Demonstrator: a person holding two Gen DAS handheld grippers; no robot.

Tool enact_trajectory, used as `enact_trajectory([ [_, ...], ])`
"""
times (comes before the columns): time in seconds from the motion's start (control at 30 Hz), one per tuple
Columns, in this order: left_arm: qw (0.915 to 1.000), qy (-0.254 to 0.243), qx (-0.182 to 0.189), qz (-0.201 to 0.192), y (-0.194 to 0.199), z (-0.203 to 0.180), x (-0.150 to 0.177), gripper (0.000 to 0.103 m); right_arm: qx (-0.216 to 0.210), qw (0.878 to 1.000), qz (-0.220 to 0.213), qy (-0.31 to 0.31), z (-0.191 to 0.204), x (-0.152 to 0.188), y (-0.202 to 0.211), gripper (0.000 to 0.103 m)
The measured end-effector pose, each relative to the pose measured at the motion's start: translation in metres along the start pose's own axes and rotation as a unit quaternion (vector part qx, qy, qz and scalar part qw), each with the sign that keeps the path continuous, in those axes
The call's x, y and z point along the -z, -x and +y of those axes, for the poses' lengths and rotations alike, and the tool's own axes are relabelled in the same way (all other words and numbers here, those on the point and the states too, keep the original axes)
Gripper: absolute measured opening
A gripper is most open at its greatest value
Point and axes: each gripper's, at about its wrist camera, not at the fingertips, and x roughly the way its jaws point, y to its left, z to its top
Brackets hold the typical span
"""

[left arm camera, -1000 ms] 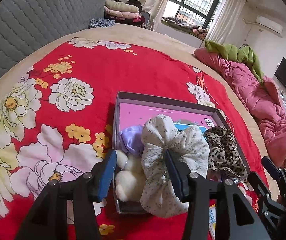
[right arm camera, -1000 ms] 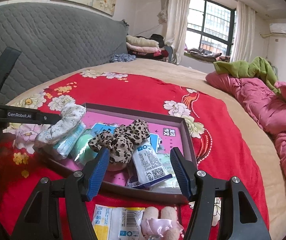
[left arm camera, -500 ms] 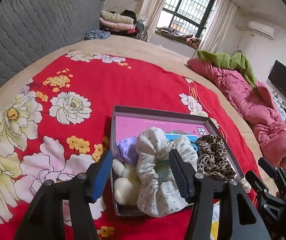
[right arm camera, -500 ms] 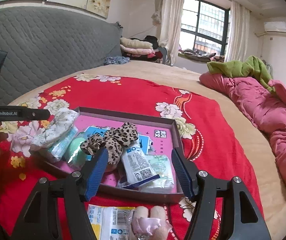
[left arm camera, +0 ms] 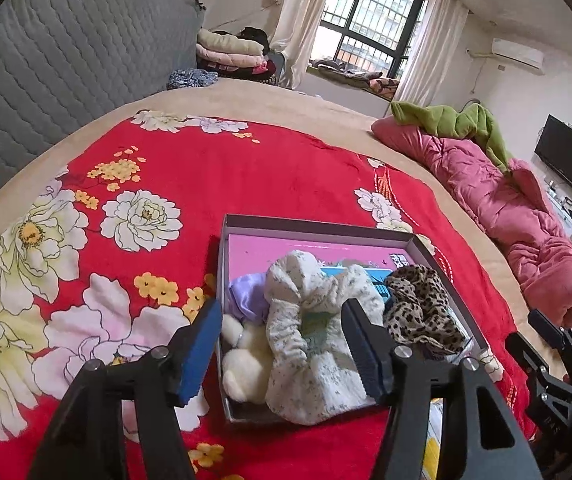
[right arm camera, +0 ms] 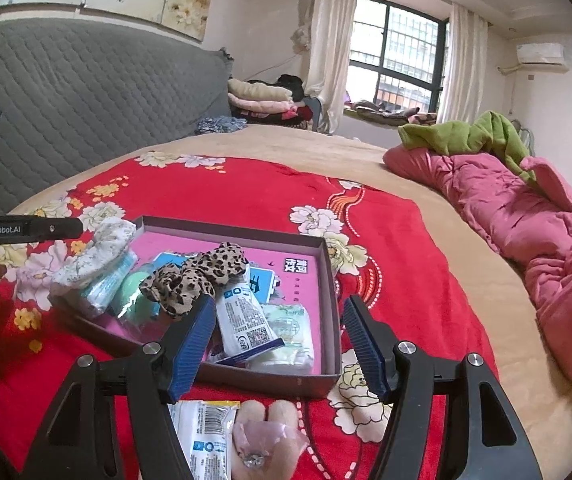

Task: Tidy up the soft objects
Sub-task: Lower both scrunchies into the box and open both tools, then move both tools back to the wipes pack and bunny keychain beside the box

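A shallow dark box [left arm camera: 318, 226] with a pink floor lies on the red floral blanket [left arm camera: 206, 168]. In it are a white floral scrunchie [left arm camera: 310, 344], a leopard scrunchie [left arm camera: 422, 312], a purple scrunchie [left arm camera: 246, 292] and a white plush [left arm camera: 246, 360]. My left gripper [left arm camera: 281, 308] hovers over the floral scrunchie with its jaws opening, the pads clear of the cloth. My right gripper [right arm camera: 278, 308] stands open and empty above the box's near edge [right arm camera: 270, 380], over a wipes packet [right arm camera: 246, 320] and a tissue pack [right arm camera: 290, 328]. The leopard scrunchie [right arm camera: 194, 276] lies just beyond its left finger.
In front of the box lie a white packet [right arm camera: 206, 432] and a pink plush piece [right arm camera: 266, 436]. A pink quilt [right arm camera: 526, 216] and green blanket [right arm camera: 466, 136] are heaped on the bed's right. The grey headboard [left arm camera: 66, 60] and folded clothes [left arm camera: 226, 48] are at the far left.
The left jaws have spread and let go of the floral scrunchie, which has settled into the box. Both grippers have drawn back a little from the box.
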Motion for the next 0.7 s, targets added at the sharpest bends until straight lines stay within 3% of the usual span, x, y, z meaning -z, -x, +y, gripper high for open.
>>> enact_trajectory([
  [0.2,1.0,-0.007,0.0,0.002,0.009,-0.012,0.013,0.062,-0.001,1.0,-0.003,0.004,-0.008,0.004,0.01,0.068],
  [0.7,0.9966,-0.061,0.046,0.029,0.031,-0.085,0.056,0.062,0.017,1.0,-0.002,-0.004,-0.038,0.021,0.054,0.068],
])
